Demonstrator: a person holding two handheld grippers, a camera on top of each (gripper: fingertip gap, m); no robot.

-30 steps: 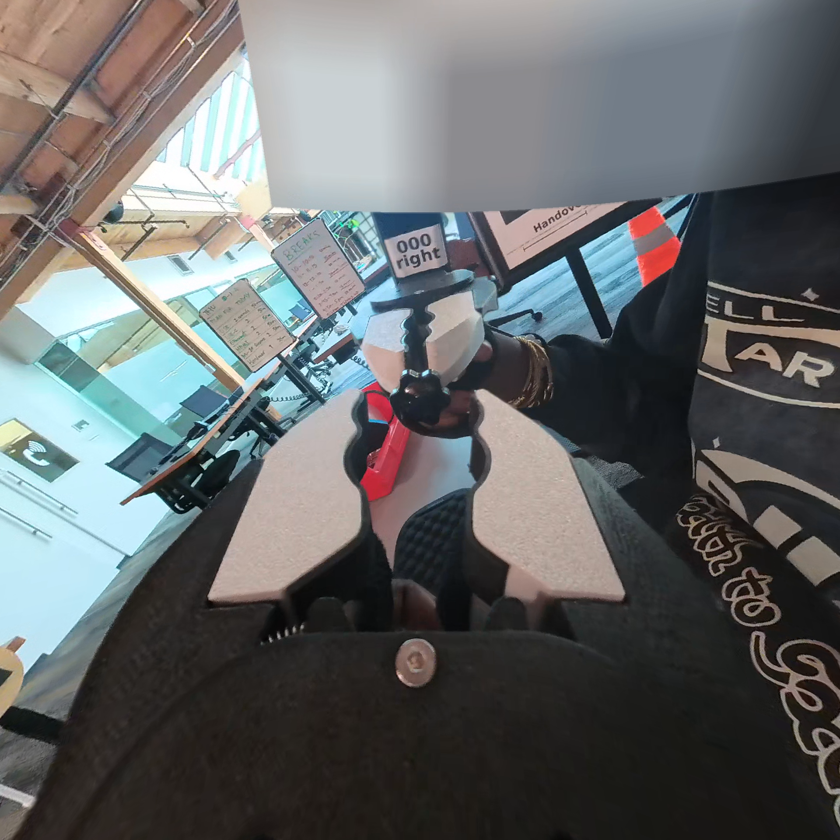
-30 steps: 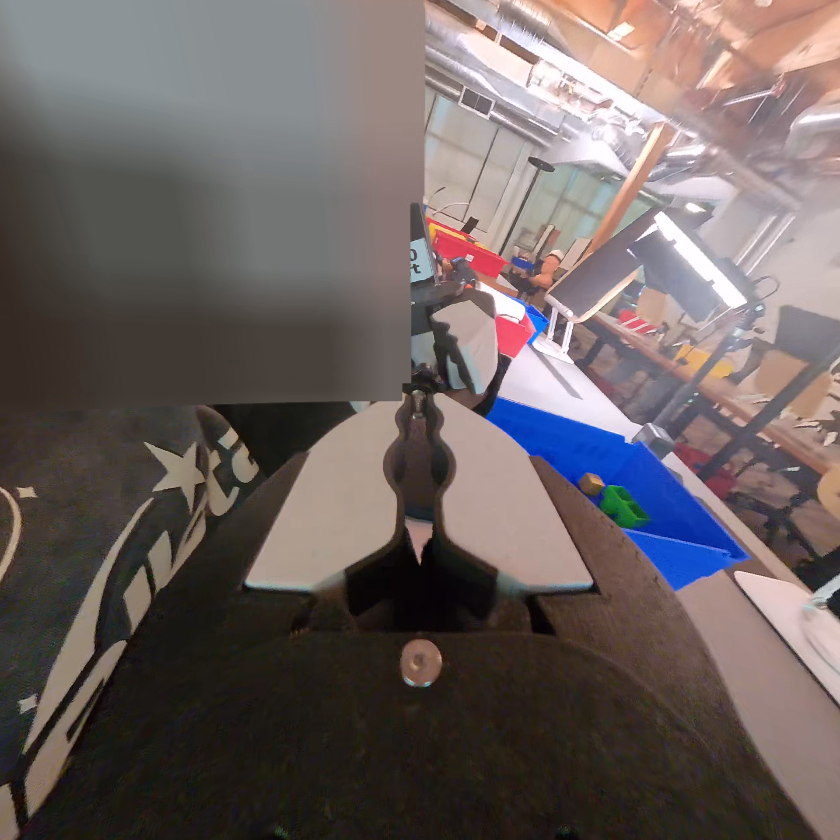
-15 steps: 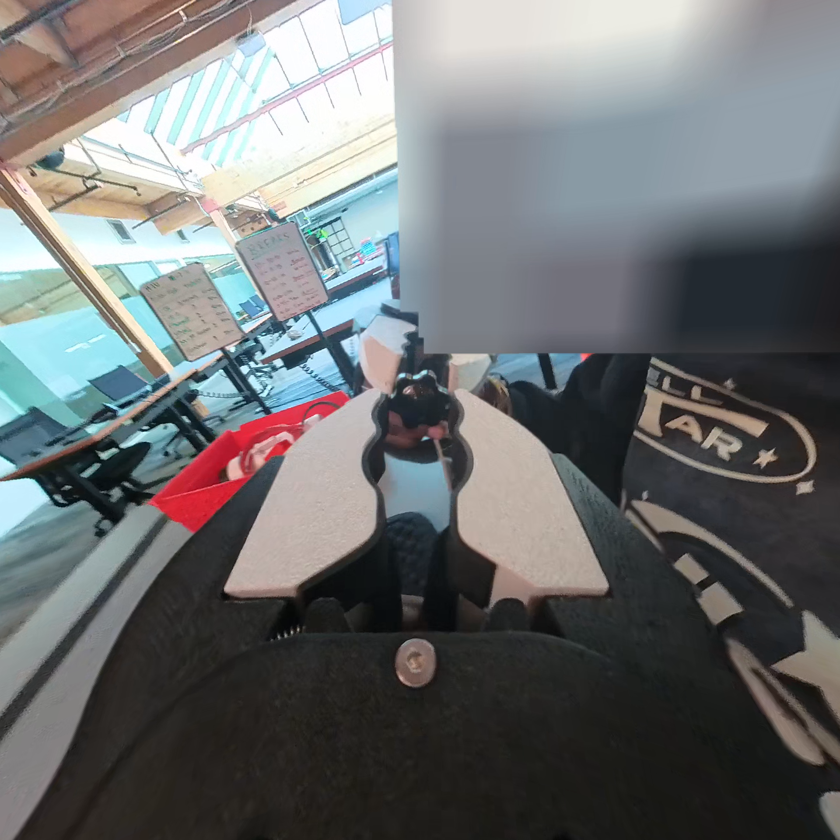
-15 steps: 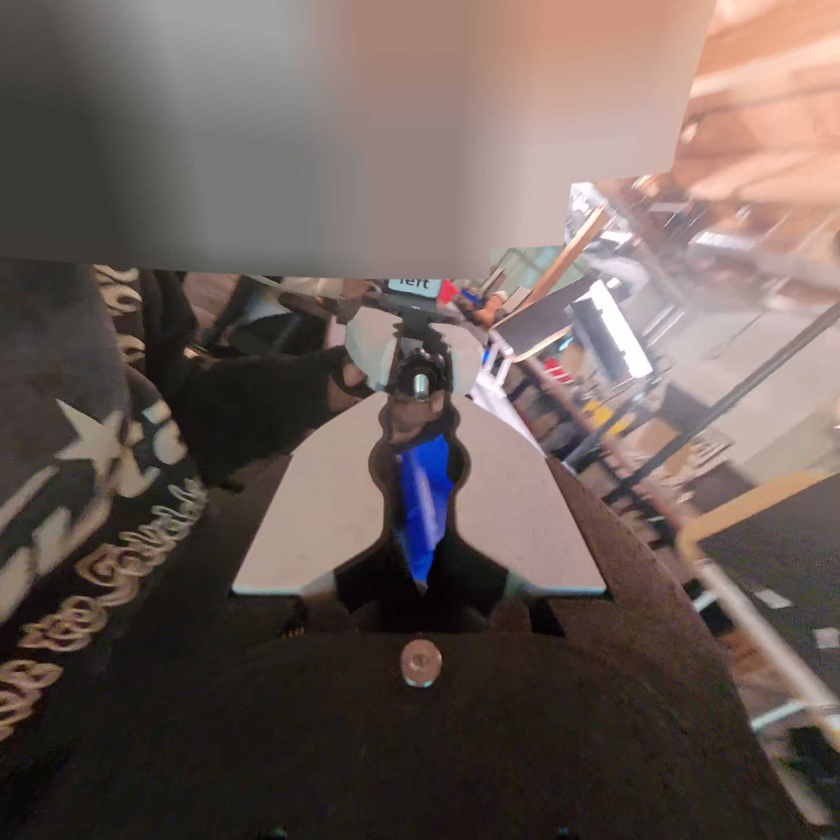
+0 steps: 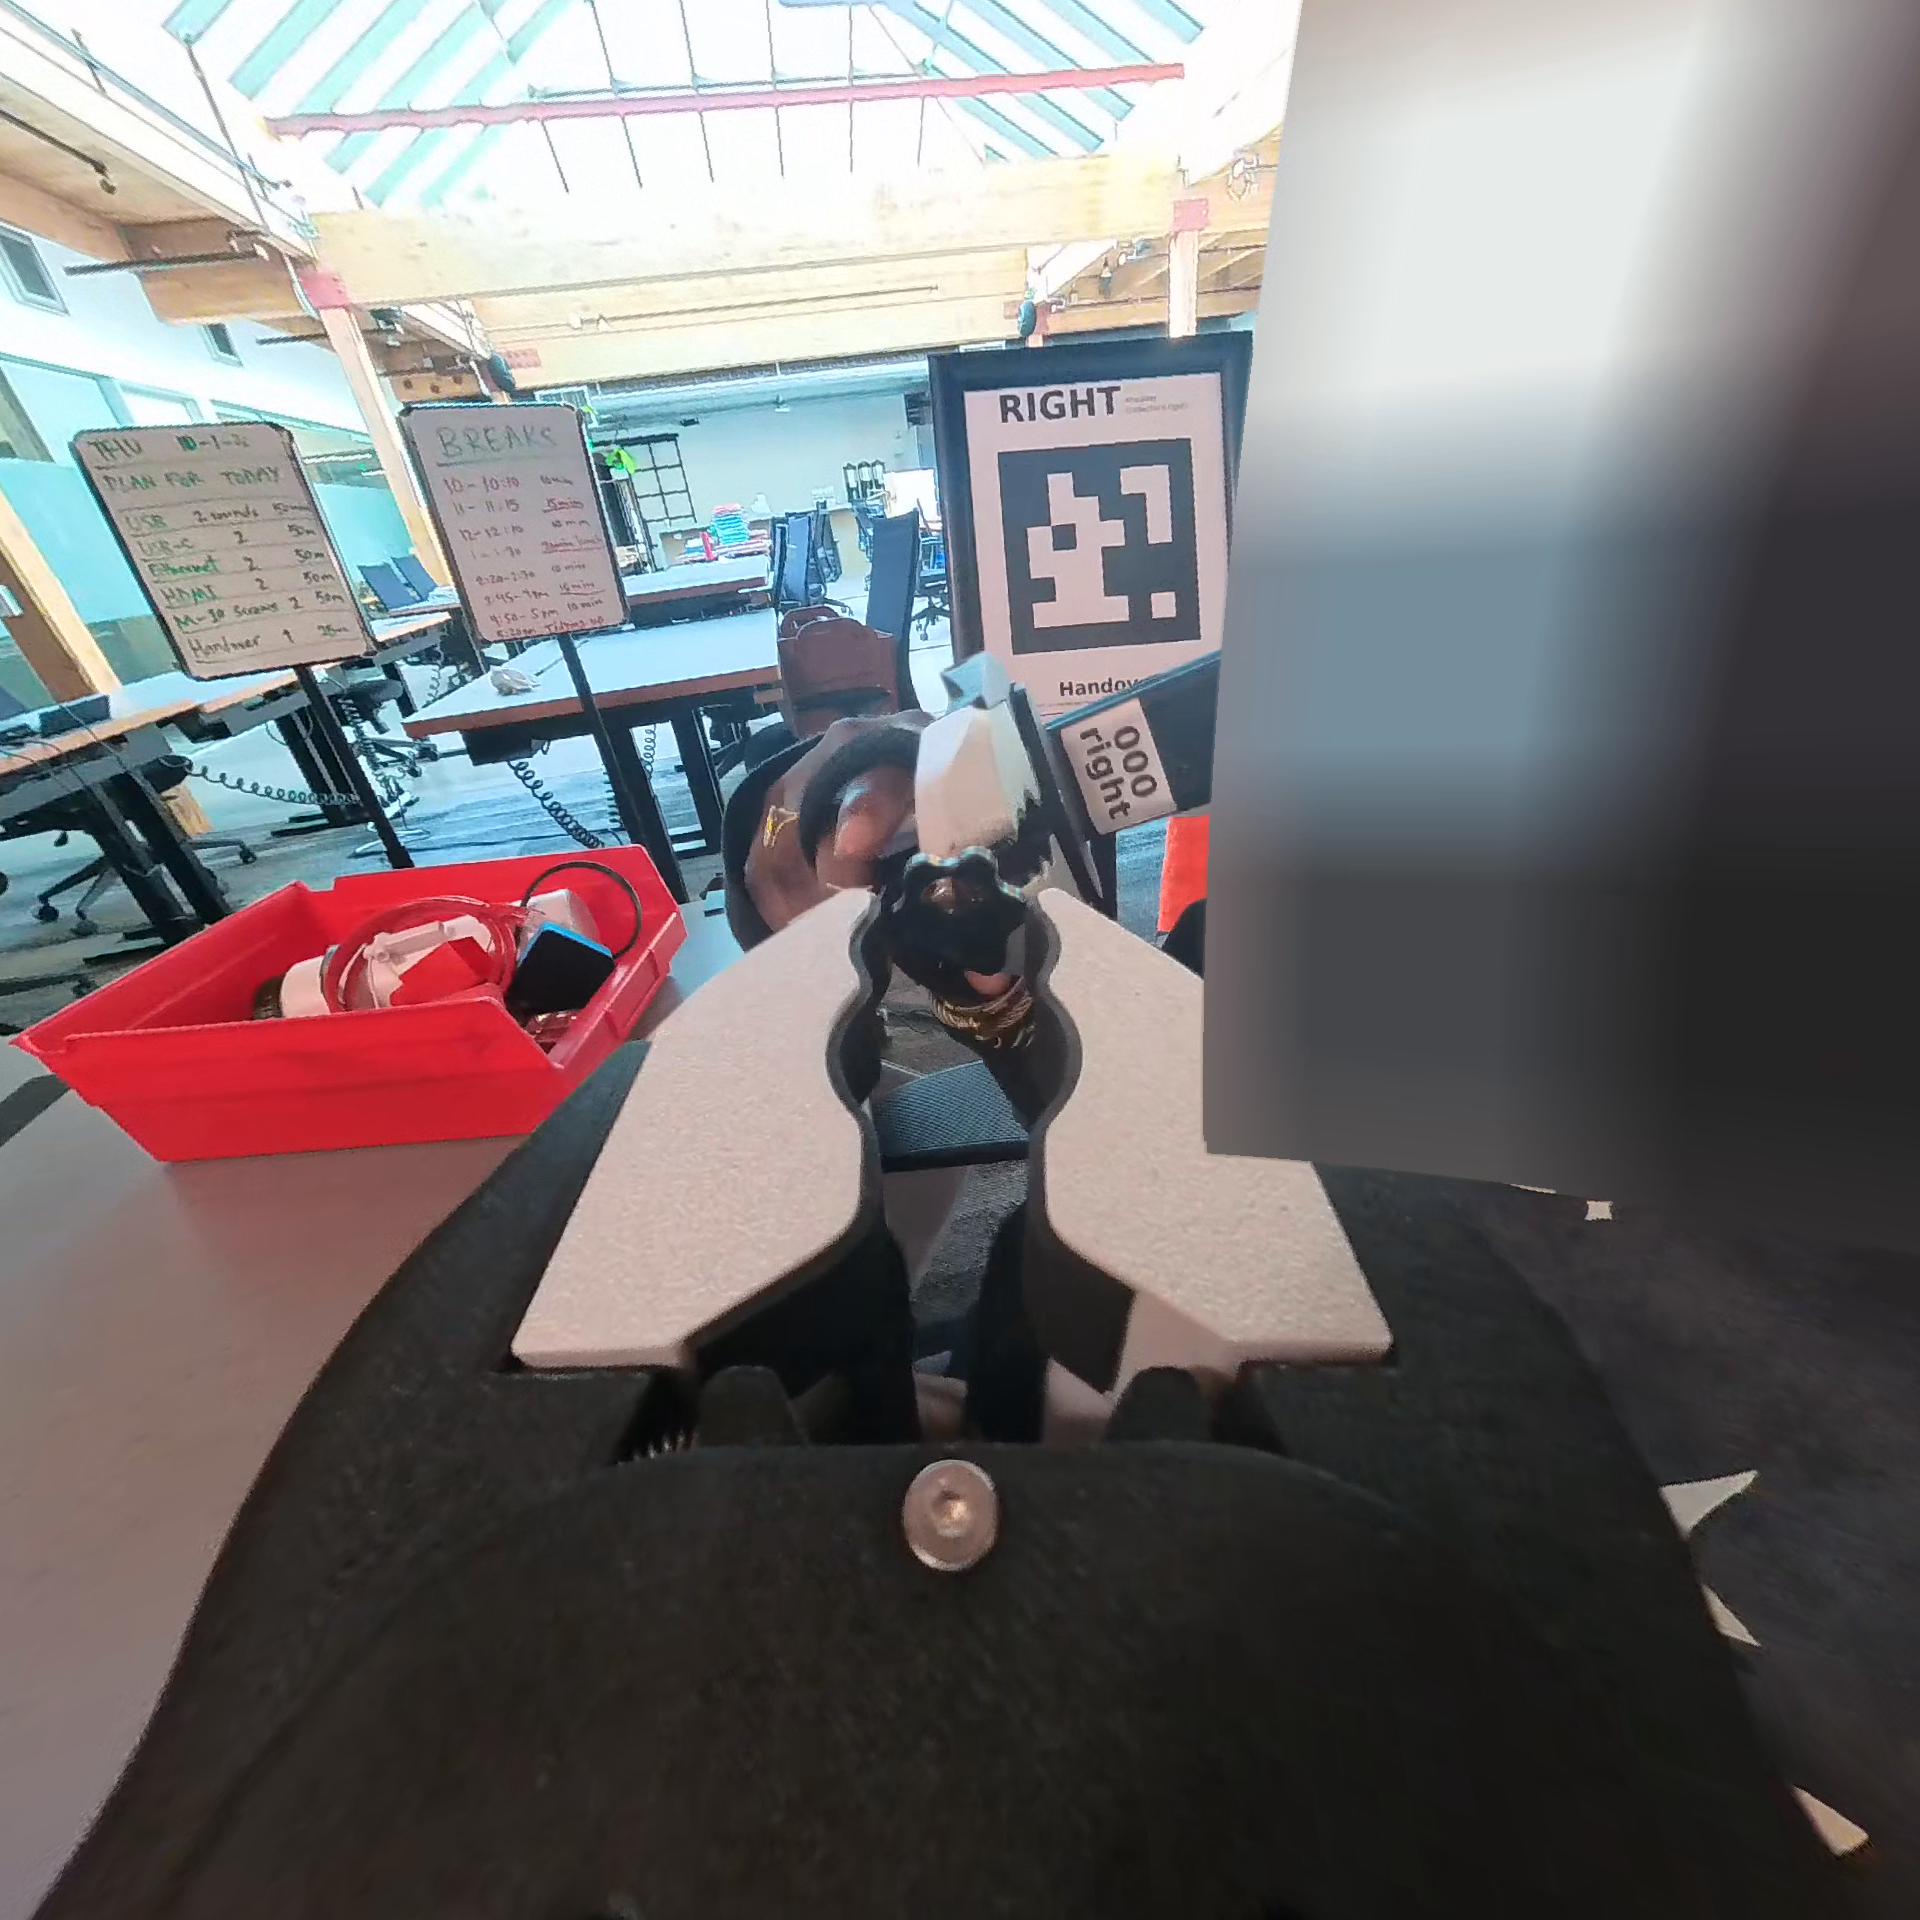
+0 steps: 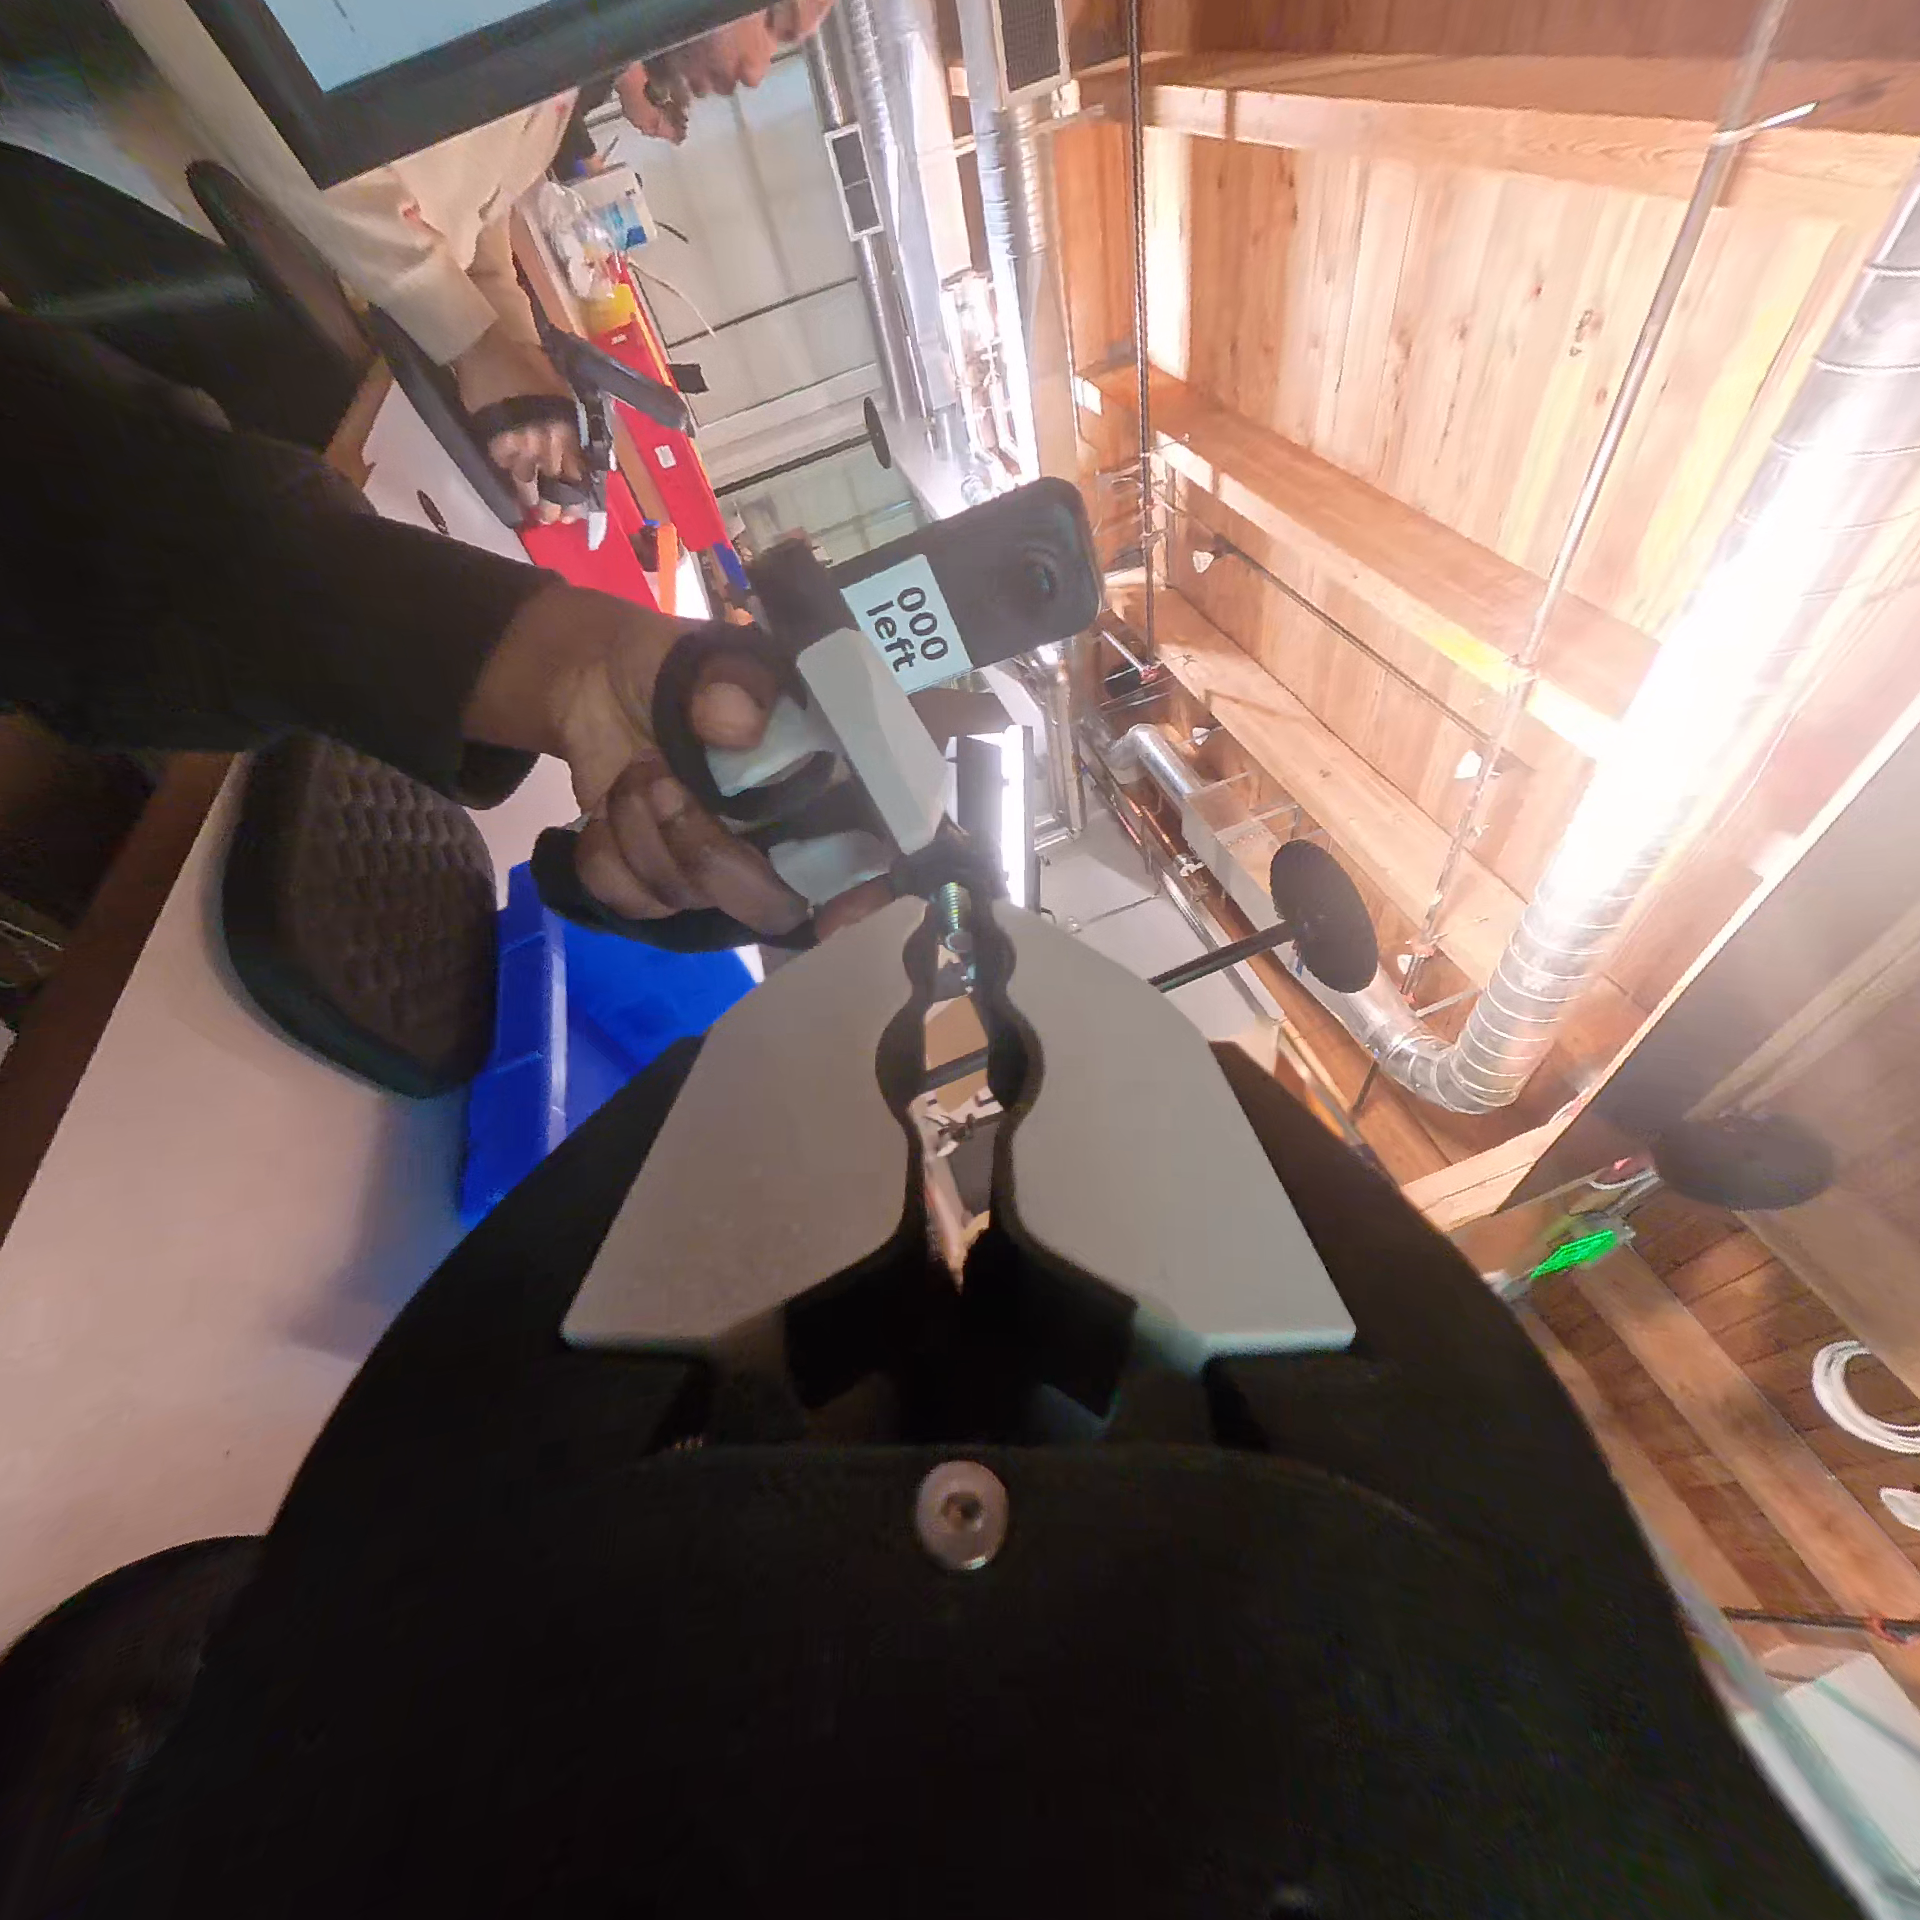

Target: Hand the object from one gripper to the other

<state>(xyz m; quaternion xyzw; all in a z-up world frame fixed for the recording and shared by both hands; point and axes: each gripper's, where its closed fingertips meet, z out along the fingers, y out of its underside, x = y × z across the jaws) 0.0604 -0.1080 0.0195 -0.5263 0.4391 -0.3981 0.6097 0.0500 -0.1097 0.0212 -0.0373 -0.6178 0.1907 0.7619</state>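
A black star knob [image 5: 961,885] with a threaded metal bolt [image 6: 954,916] hangs in the air between the two grippers. In the left wrist view my left gripper [image 5: 956,912] is shut on the knob's black head. The right gripper [image 5: 979,844] faces it from beyond, tilted, its white fingers [image 5: 961,779] reaching the knob's far side. In the right wrist view my right gripper [image 6: 954,923] is shut on the bolt. The left gripper [image 6: 916,864] meets it from the upper left, held by a gloved hand [image 6: 623,748].
A red bin [image 5: 312,1070] with several small items stands on the grey table [image 5: 208,1299] to the left. A blue bin [image 6: 582,997] and a black mesh chair back [image 6: 353,914] lie below the hand. A framed marker board [image 5: 1091,520] and whiteboards [image 5: 223,551] stand behind. Less than 4 cm separates the two grippers' tips.
My left gripper, open a second ago, has closed on the knob's head. The right gripper has kept its hold on the bolt. Both grippers have swung round together.
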